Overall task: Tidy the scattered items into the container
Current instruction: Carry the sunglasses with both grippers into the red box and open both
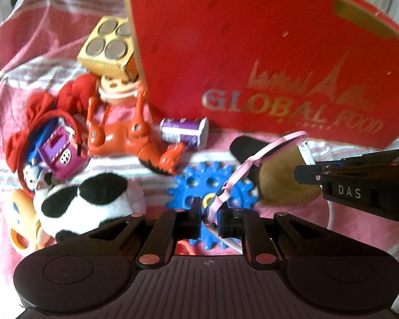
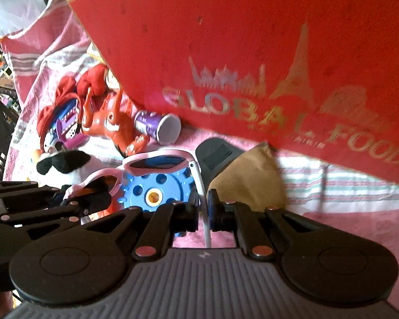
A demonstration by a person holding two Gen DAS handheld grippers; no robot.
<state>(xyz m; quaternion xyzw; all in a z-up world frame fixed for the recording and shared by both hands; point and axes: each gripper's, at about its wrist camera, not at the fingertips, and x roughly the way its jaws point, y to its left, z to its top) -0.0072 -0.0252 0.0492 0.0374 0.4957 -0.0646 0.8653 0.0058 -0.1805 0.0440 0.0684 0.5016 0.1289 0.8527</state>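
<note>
2 grippers hold 1 pair of pink sunglasses (image 2: 157, 163) above a blue toy gear (image 1: 212, 186). The left gripper (image 1: 209, 214) is clenched on the front frame; the right gripper (image 2: 204, 210) clamps a white temple arm. The red box (image 1: 266, 53) stands just behind.

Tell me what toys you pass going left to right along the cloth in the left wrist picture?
Red bow headband → purple toy house → orange toy horse → purple can → brown pouch. The panda plush, blue gear and pink sunglasses overlap too much to place.
</note>
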